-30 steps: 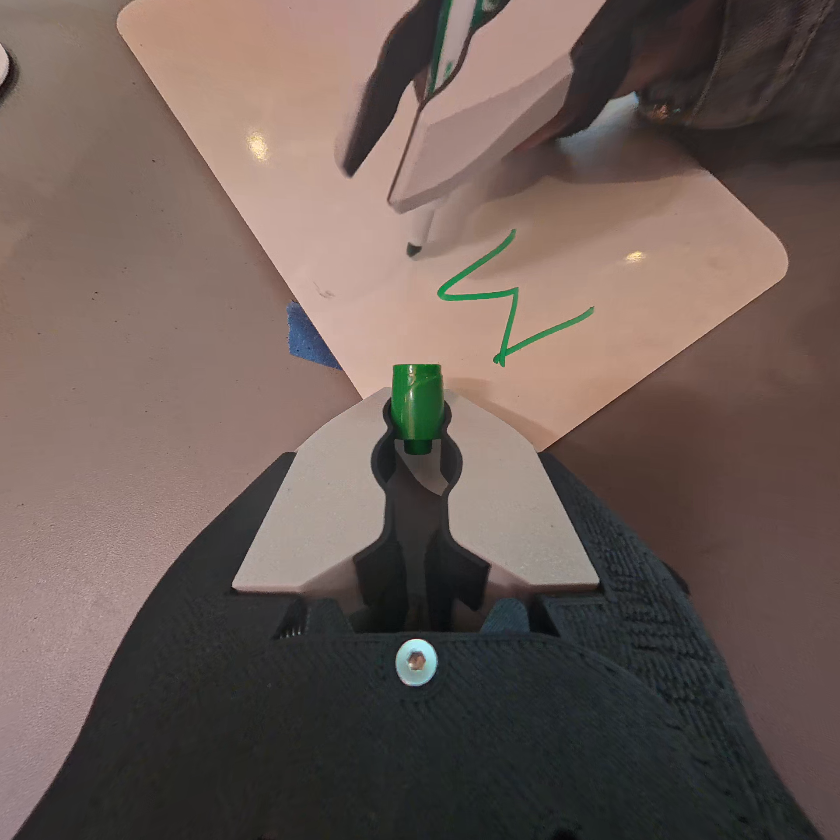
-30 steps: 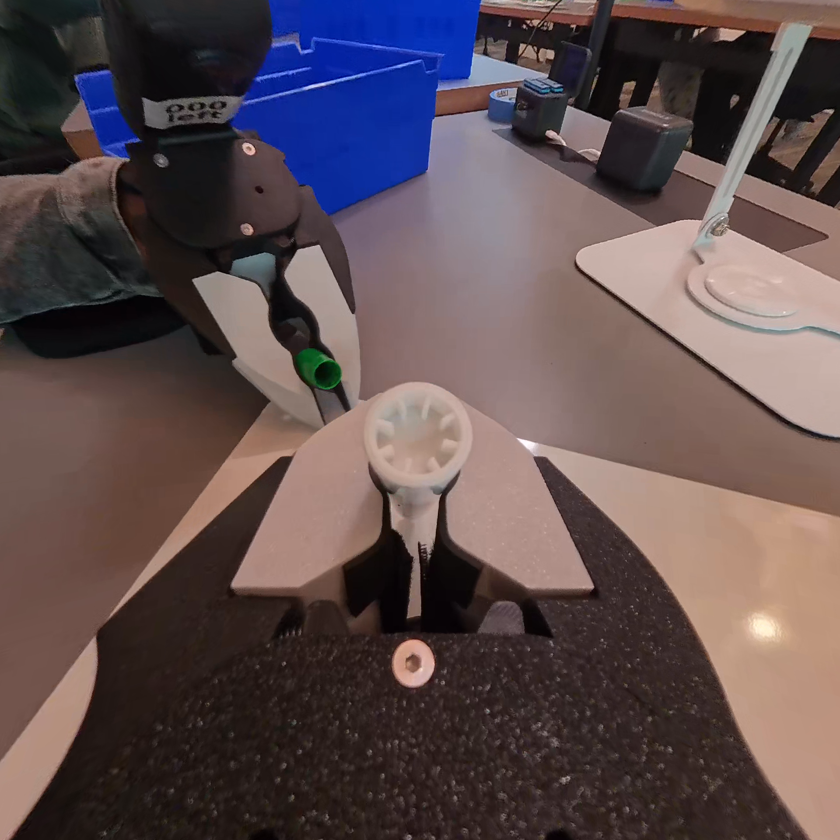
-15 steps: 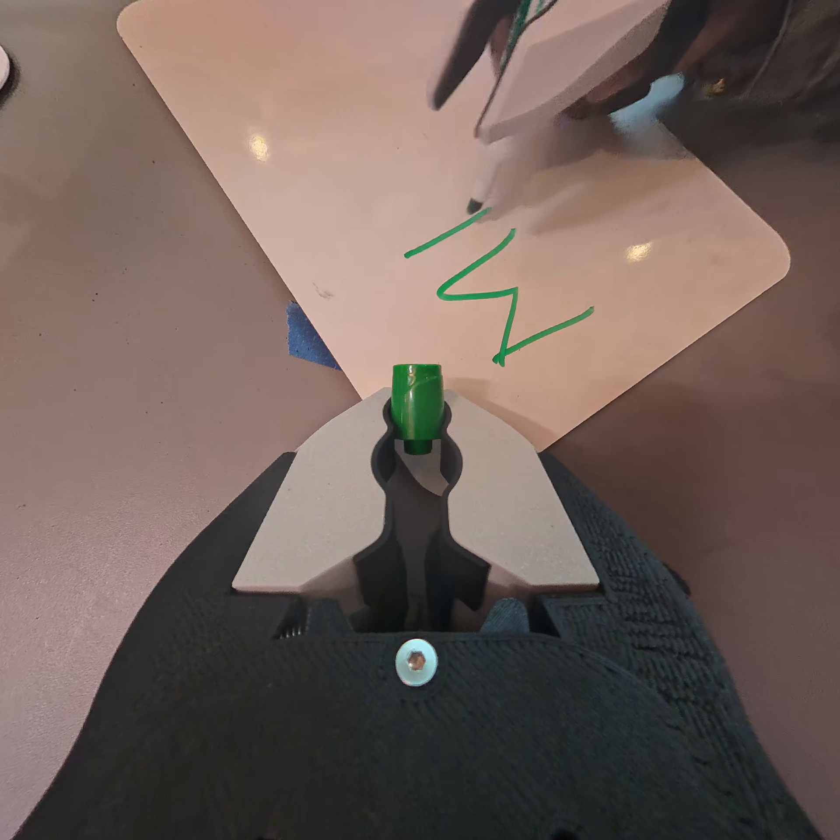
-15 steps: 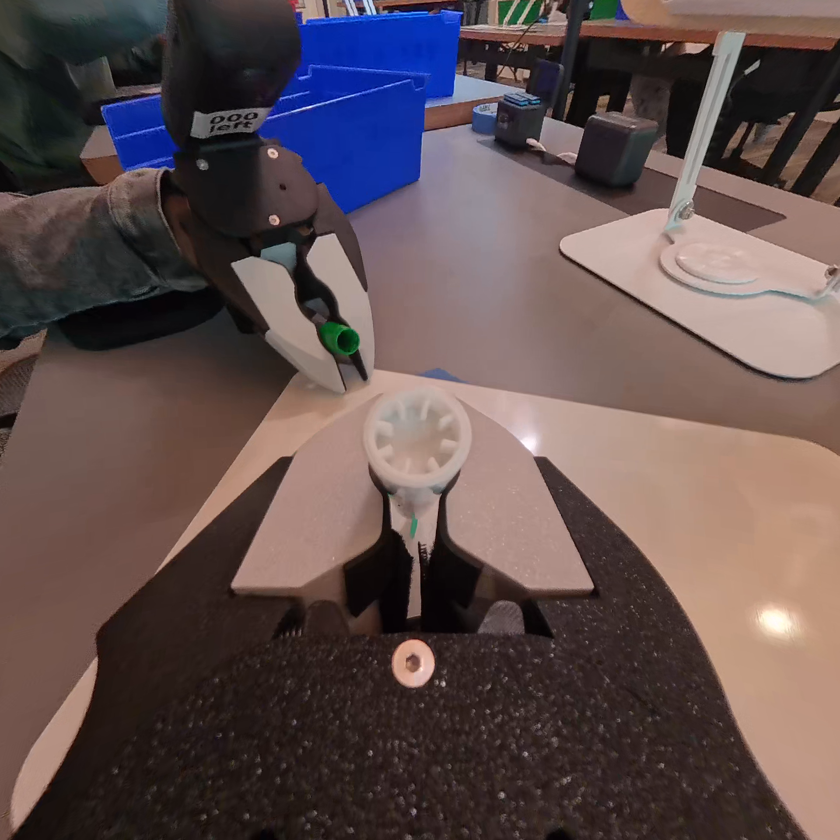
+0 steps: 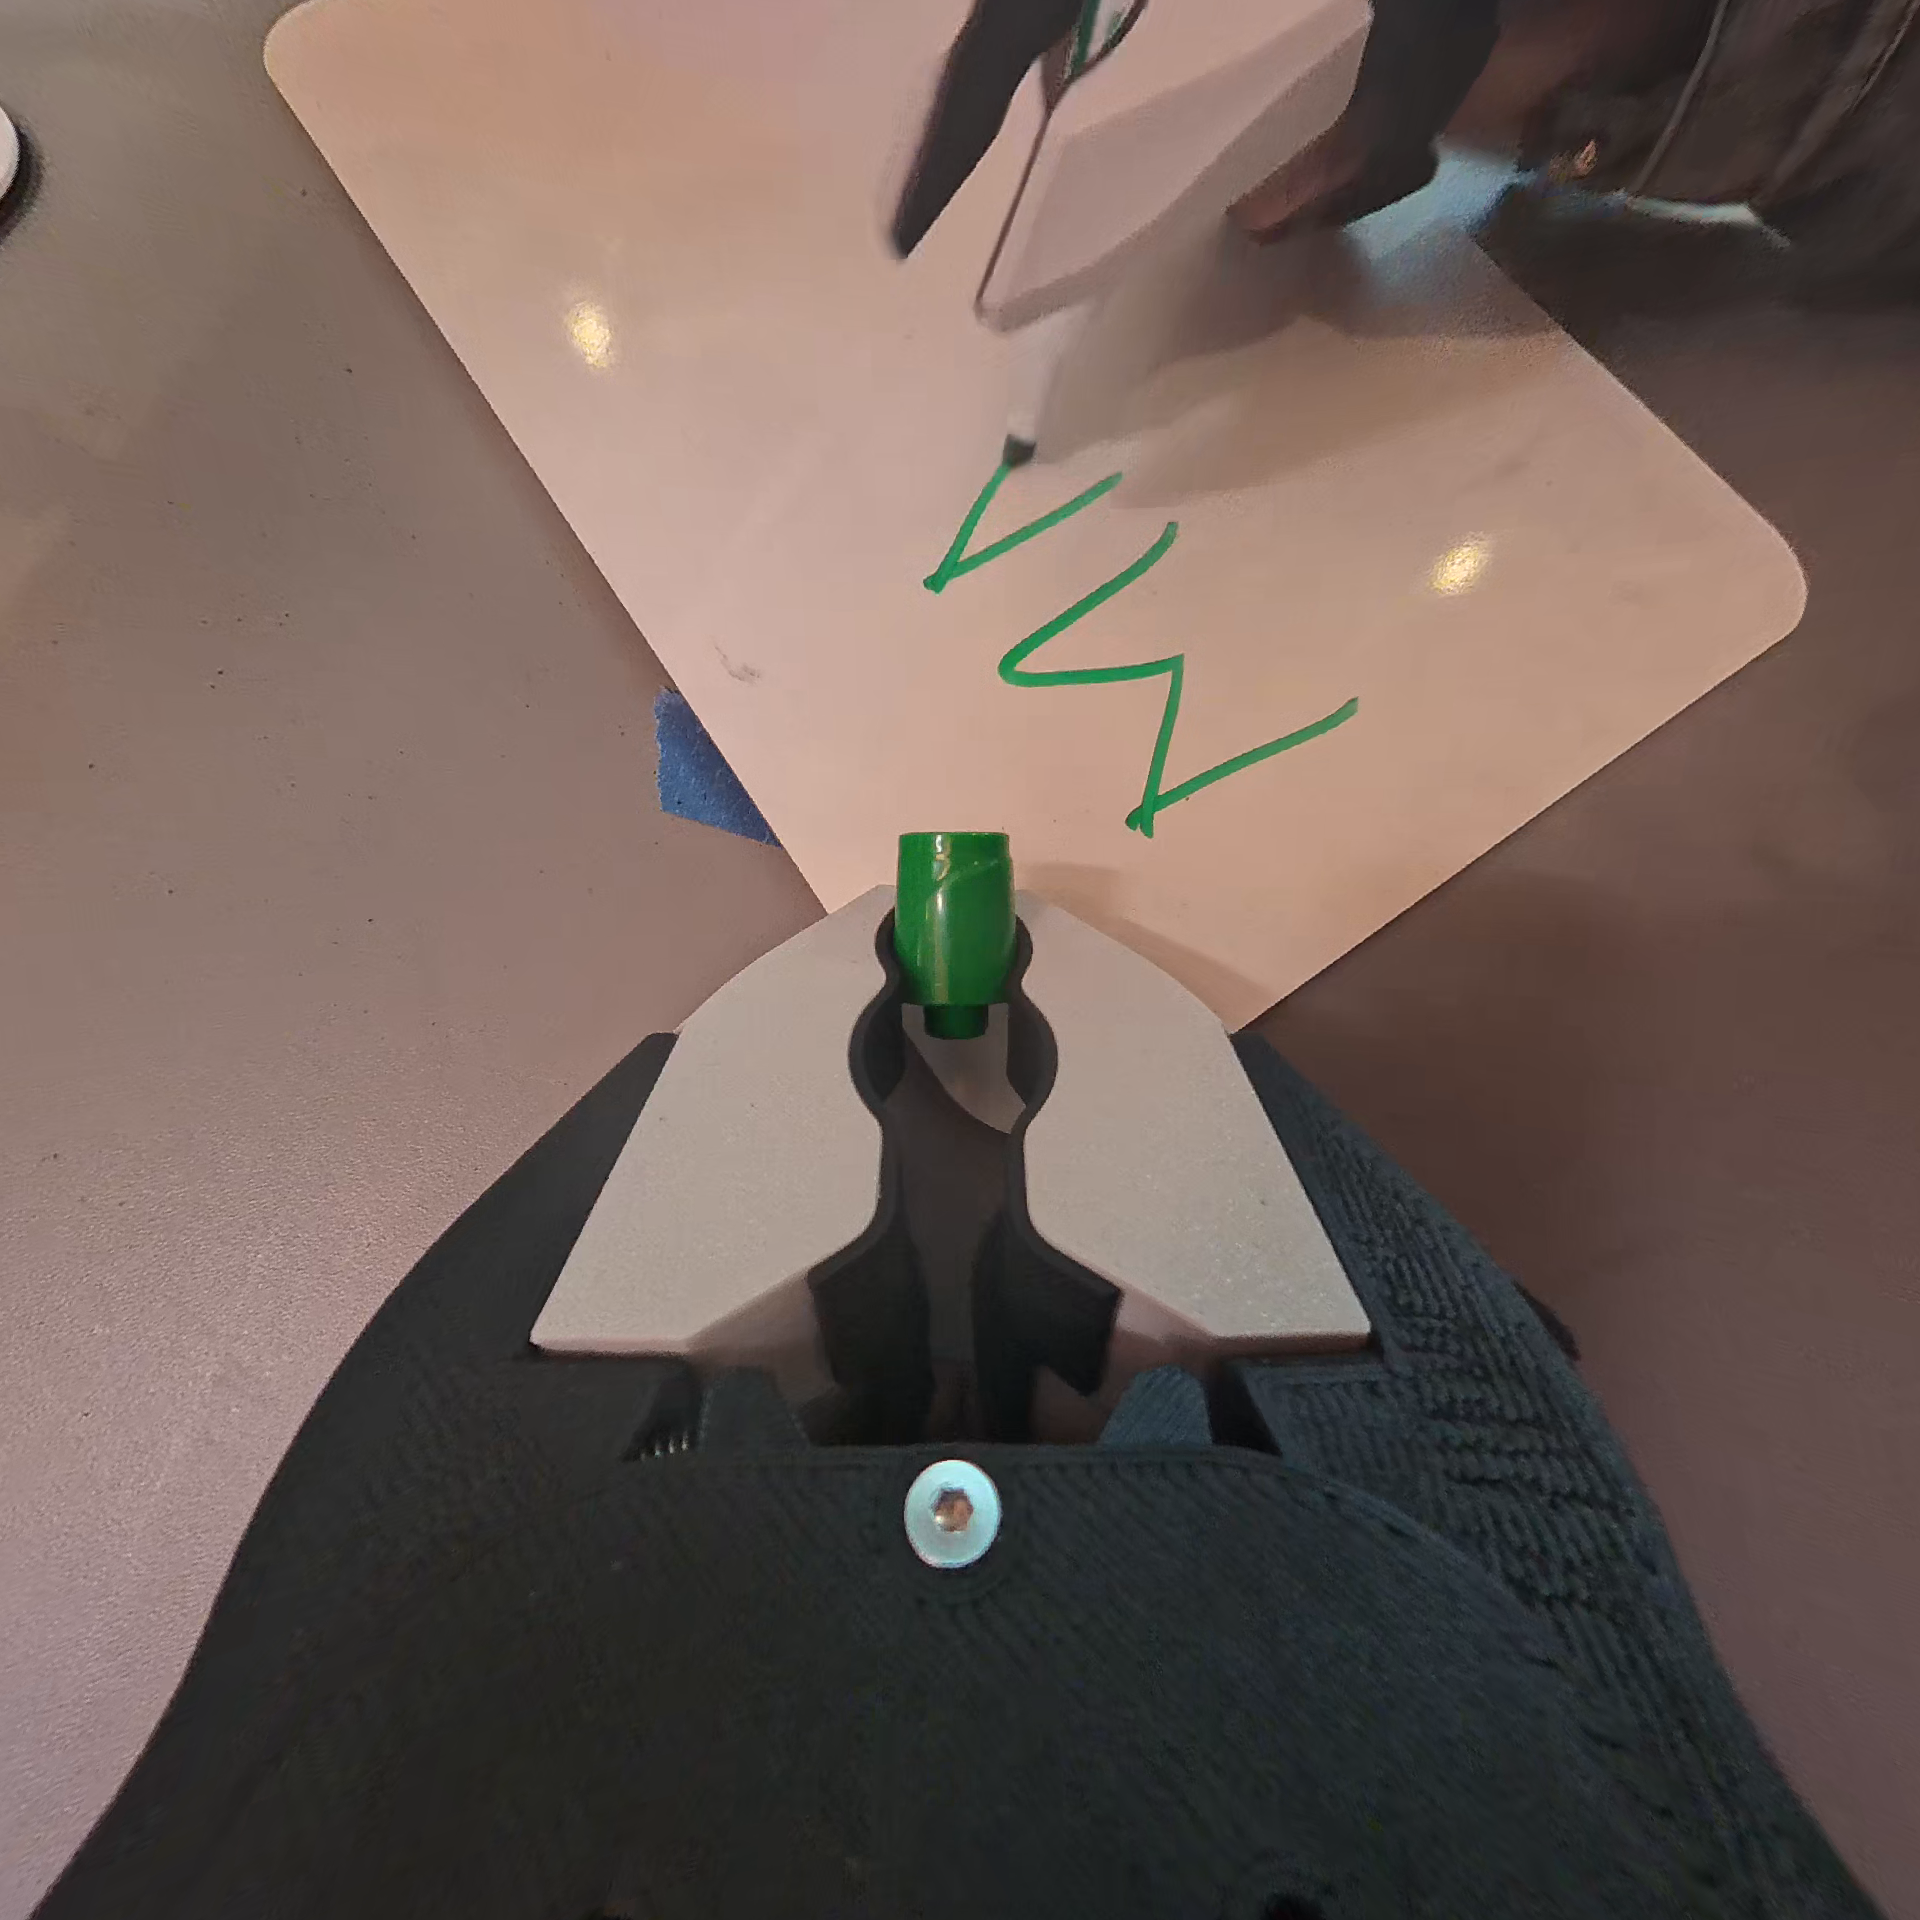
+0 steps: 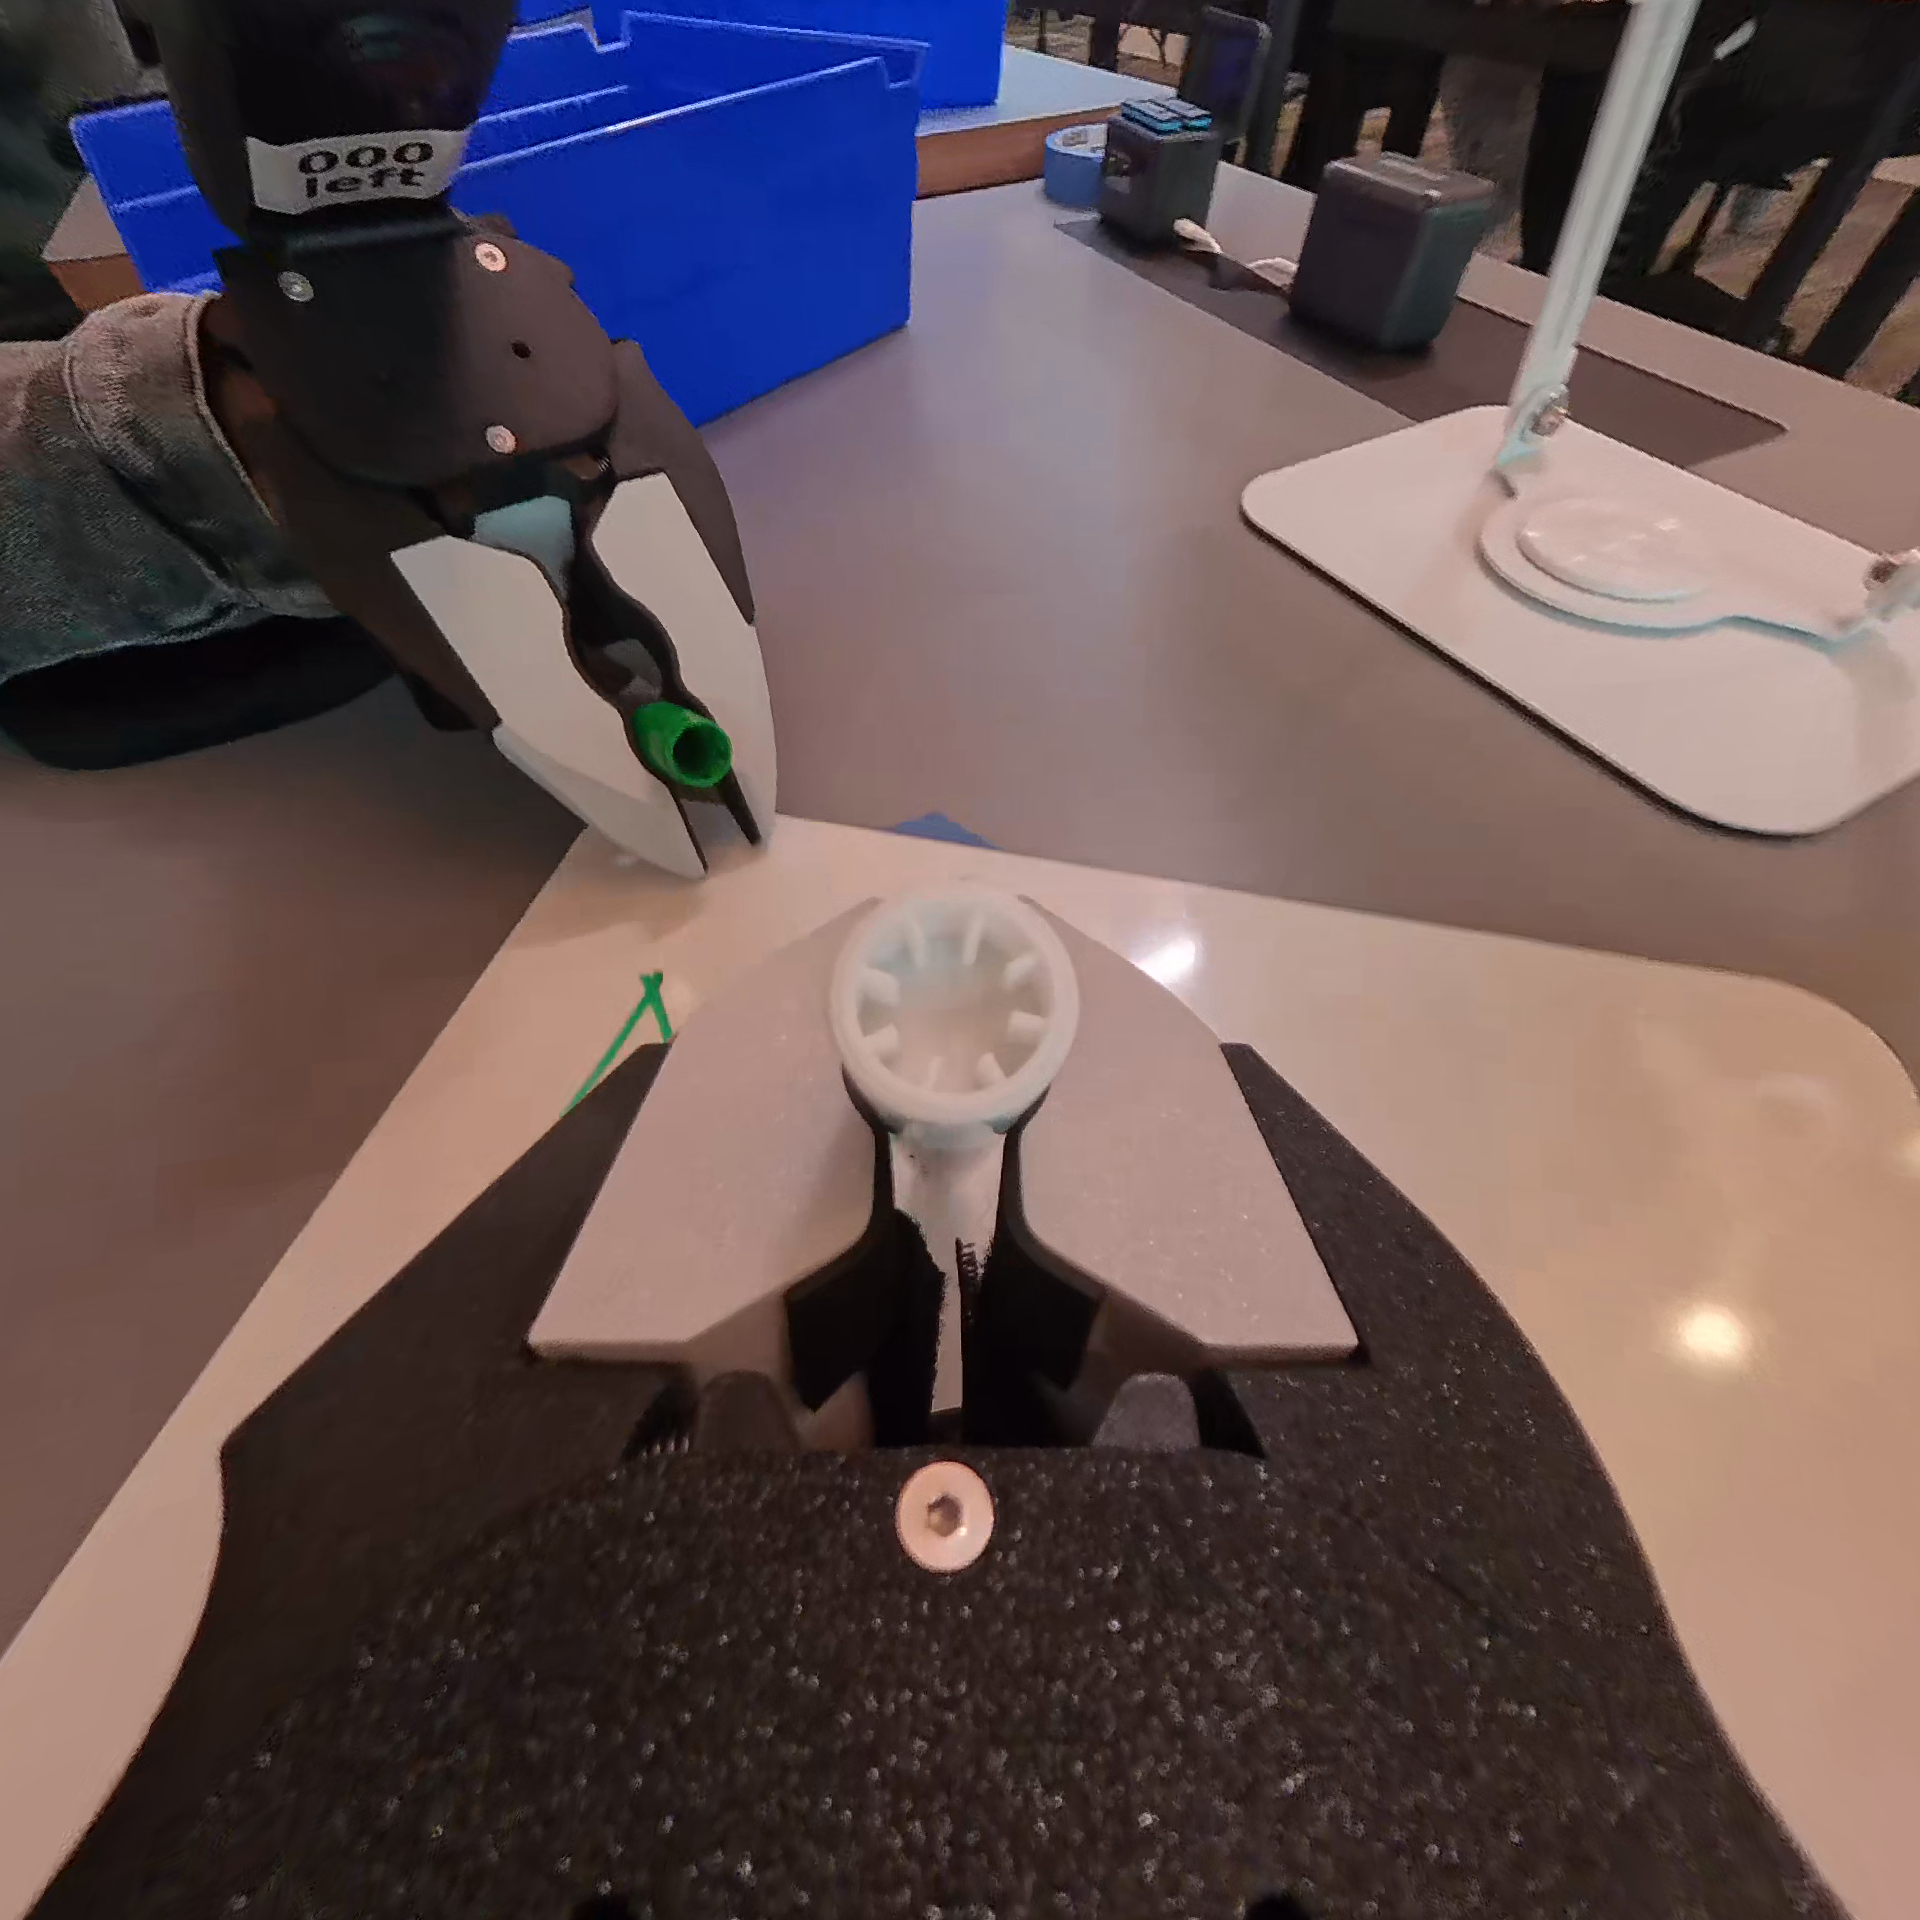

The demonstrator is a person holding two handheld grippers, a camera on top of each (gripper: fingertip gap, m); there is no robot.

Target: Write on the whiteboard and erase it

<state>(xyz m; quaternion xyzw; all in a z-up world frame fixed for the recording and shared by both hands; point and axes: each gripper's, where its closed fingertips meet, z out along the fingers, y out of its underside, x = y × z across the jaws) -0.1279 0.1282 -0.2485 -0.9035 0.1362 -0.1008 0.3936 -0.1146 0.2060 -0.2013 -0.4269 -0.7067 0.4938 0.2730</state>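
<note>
Left wrist view, white whiteboard (image 5: 727, 312), green zigzag line (image 5: 1143, 665)

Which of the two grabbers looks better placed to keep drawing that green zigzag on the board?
The right gripper. It grips the marker, whose tip sits at the end of the green zigzag on the whiteboard. The left gripper holds only the green cap at the board's near corner.

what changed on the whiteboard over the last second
The right gripper swept its marker away and back, adding two new green strokes to the zigzag on the whiteboard. Unchanged: the left gripper stays at the board's corner, clamped on the green cap.
</note>
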